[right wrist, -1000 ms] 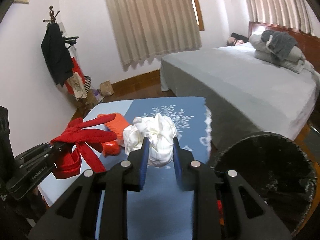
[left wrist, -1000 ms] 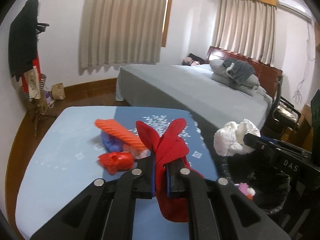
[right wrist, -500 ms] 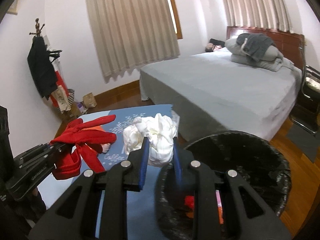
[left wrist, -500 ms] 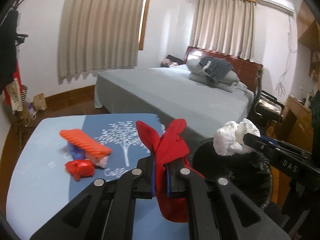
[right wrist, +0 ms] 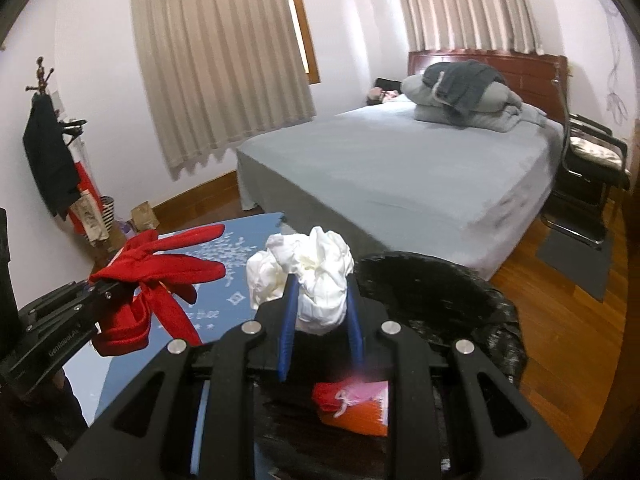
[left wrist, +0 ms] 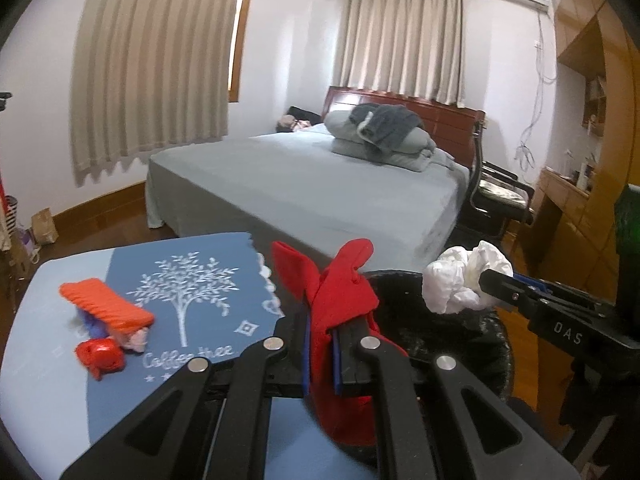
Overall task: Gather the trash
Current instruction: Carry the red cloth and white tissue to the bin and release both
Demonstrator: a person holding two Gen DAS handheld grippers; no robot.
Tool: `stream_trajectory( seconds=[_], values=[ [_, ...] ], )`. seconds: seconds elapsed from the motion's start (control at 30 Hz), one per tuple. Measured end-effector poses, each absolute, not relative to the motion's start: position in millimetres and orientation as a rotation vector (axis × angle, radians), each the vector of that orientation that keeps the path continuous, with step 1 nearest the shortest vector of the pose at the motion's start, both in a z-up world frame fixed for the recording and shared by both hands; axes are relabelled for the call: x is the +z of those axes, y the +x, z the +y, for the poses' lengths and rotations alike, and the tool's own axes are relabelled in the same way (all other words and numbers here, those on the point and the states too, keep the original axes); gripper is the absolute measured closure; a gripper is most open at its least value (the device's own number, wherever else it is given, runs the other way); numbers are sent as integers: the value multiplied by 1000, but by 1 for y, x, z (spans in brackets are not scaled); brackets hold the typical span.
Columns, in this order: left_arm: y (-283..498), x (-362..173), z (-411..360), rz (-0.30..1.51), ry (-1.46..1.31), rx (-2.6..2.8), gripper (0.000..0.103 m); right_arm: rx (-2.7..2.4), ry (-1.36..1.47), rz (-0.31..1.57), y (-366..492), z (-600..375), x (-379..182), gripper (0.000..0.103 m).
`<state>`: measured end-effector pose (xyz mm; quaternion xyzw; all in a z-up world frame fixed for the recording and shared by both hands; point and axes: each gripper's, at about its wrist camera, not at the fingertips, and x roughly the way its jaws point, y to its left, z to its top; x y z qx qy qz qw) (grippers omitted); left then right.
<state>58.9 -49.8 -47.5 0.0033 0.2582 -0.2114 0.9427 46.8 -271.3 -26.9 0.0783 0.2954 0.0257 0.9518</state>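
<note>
My left gripper (left wrist: 322, 344) is shut on a red cloth scrap (left wrist: 340, 300) and holds it at the table's right edge, beside the black bin (left wrist: 452, 332). It also shows in the right wrist view (right wrist: 156, 276). My right gripper (right wrist: 320, 312) is shut on a crumpled white paper wad (right wrist: 308, 276) and holds it above the bin's (right wrist: 460, 292) open mouth. The wad also shows in the left wrist view (left wrist: 464, 280). Red, pink and orange trash (right wrist: 352, 404) lies inside the bin.
On the blue tablecloth (left wrist: 192, 288) lie an orange wrapper (left wrist: 106, 308) over blue and pink scraps, and a crumpled red piece (left wrist: 100, 356). A grey bed (left wrist: 320, 188) stands behind, a chair (left wrist: 496, 196) to its right, a coat rack (right wrist: 52, 160) at left.
Both grippers have swung right from over the table toward the bin, still holding their loads. The white wad now hangs over the bin's opening.
</note>
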Motion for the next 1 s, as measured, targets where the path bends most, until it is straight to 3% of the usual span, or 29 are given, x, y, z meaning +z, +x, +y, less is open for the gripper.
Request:
stream_trajectory(
  seconds=[1.0],
  values=[
    [96, -83, -165, 604, 80, -591, 95, -105, 209, 656, 50, -357, -65, 79]
  ],
)
